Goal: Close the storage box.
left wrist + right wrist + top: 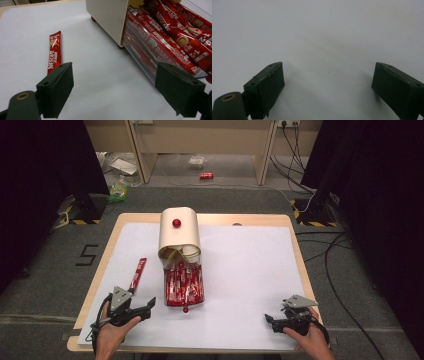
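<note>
there, clear drawer full of red sachets; both tools spread apart, empty.

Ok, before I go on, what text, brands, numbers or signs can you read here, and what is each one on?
"NESCAFE" on the loose red sachet lying on the white sheet, left of the dispenser.
"NESCAFE" on the red sachets in the clear drawer of the dispenser.
"2+1", seen upside down, on those same drawer sachets.
"5", a black mark on the grey floor left of the table.
Smaller print on the sachets is too small to read.
The red can on the far floor is too blurred to read.
</note>
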Tool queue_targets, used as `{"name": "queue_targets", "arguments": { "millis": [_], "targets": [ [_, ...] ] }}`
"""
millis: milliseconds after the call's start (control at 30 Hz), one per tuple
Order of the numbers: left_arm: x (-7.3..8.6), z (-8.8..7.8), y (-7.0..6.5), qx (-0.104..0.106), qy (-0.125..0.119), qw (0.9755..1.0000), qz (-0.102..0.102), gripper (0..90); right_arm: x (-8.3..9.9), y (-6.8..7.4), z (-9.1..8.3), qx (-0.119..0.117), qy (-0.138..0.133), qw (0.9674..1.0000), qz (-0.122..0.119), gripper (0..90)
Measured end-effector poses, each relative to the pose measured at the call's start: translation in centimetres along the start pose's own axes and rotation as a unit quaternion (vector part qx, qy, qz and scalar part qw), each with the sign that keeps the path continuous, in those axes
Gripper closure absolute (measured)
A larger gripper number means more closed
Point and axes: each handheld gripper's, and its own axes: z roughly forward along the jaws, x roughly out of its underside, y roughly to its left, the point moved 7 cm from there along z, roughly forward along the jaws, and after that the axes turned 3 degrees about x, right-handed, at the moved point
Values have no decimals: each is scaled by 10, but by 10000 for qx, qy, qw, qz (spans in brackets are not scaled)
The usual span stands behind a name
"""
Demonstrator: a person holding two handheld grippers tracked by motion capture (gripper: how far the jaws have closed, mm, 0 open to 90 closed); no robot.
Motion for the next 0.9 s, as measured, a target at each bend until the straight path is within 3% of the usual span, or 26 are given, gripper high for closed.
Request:
{"name": "queue_targets", "arguments": {
  "millis": [600, 900],
  "targets": [
    [9, -4, -7, 38, 67, 9998, 164, 151, 0, 0, 0, 1, -1, 10000, -1, 113],
    [15, -1, -15, 157, 133, 9994, 273, 152, 0, 0, 0, 2, 0, 10000, -4, 113]
  ]
}}
